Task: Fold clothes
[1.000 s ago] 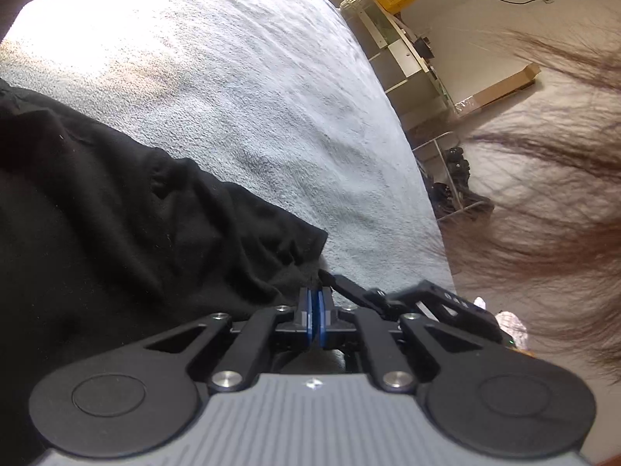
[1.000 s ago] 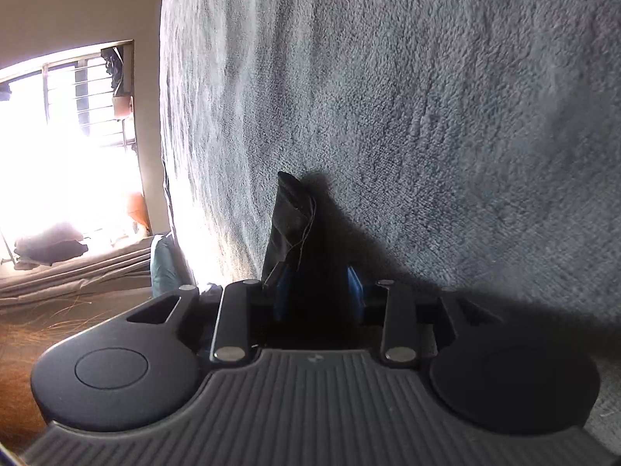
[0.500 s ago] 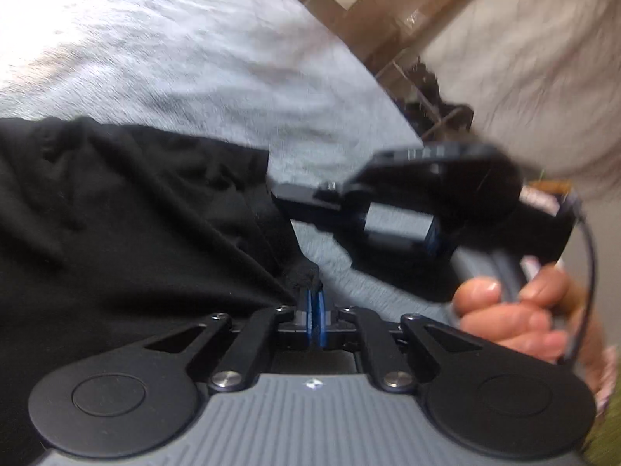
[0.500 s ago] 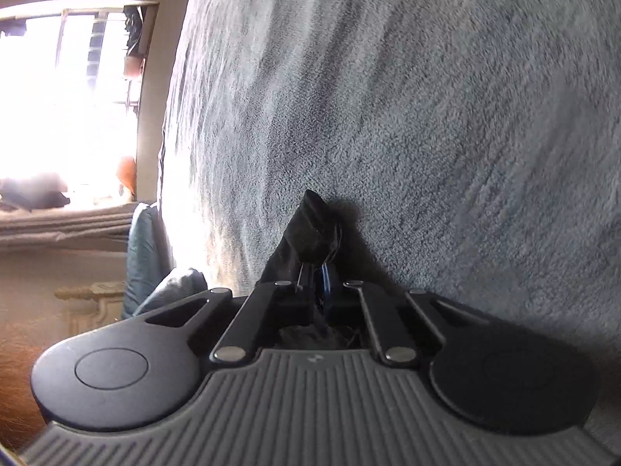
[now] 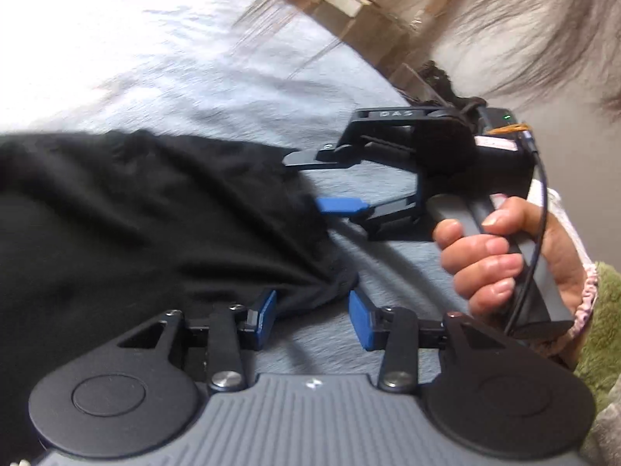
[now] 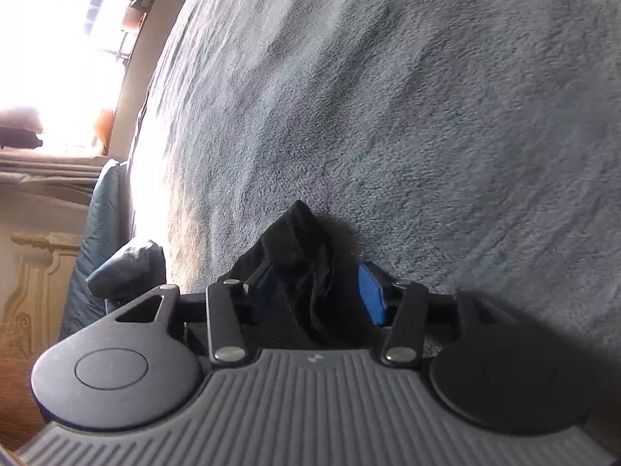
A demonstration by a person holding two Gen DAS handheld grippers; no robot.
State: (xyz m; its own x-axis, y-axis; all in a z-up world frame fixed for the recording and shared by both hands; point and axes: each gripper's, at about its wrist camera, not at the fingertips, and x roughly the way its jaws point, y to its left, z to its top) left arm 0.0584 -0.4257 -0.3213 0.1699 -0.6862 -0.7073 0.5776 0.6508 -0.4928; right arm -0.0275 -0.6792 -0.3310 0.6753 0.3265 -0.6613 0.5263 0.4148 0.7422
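Observation:
A black garment (image 5: 147, 225) lies on the grey-blue fleece bed cover (image 5: 186, 77), filling the left of the left wrist view. My left gripper (image 5: 312, 318) is open, its blue pads apart with a corner of the garment lying loose between them. My right gripper (image 5: 310, 180) shows in the left wrist view, held by a hand, open at the garment's edge. In the right wrist view the right gripper (image 6: 320, 291) is open and a peaked fold of the black garment (image 6: 302, 256) sits loose between its pads.
The fleece cover (image 6: 427, 116) fills most of the right wrist view. A bright window (image 6: 58, 39) and a dark cushion (image 6: 124, 264) lie at its left. Shelving (image 5: 349, 0) and the person's hair (image 5: 524, 19) show beyond the bed edge.
Both grippers have opened and let go of the black garment's corners. The left gripper has swung so that the right gripper and hand are closer in its view.

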